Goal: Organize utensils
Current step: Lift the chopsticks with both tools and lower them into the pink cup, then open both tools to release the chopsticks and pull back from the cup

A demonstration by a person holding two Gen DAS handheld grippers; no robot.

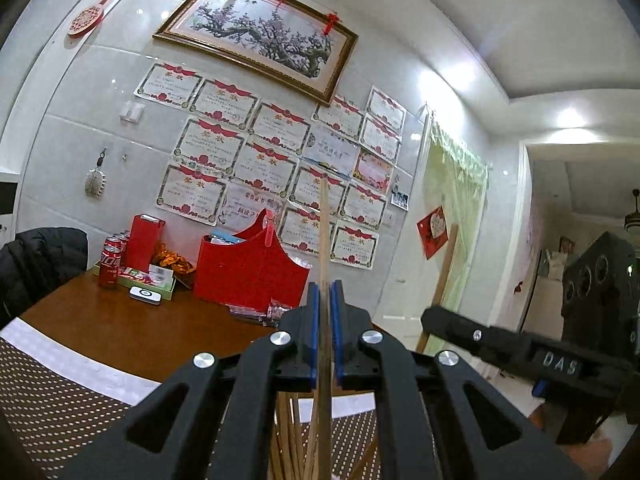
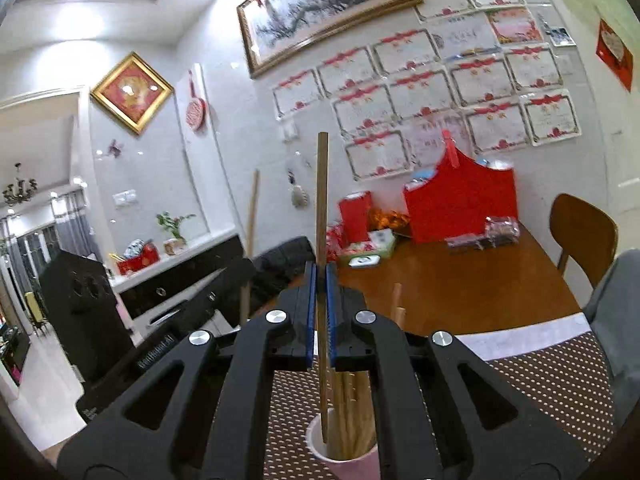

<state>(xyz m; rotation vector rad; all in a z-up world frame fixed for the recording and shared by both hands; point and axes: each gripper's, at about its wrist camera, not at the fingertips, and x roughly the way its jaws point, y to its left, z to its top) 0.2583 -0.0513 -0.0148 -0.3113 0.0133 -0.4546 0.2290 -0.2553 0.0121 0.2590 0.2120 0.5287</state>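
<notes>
Certificates cover the tiled wall beyond a brown table (image 1: 120, 332). Left gripper (image 1: 325, 300) is clenched on an upright chopstick (image 1: 325, 232); right gripper (image 2: 321, 280) grasps another chopstick (image 2: 322, 200), directly above a pink cup (image 2: 352, 465) of chopsticks. Ahead stands a red bag (image 2: 460, 204).

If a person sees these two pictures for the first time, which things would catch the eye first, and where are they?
First, the upright wooden chopstick pinched in the right gripper at centre, its lower end above a pink cup of more chopsticks. The left gripper also clamps a chopstick. Behind, a red gift bag stands on the brown table, under a wall of red-trimmed certificates.
</notes>
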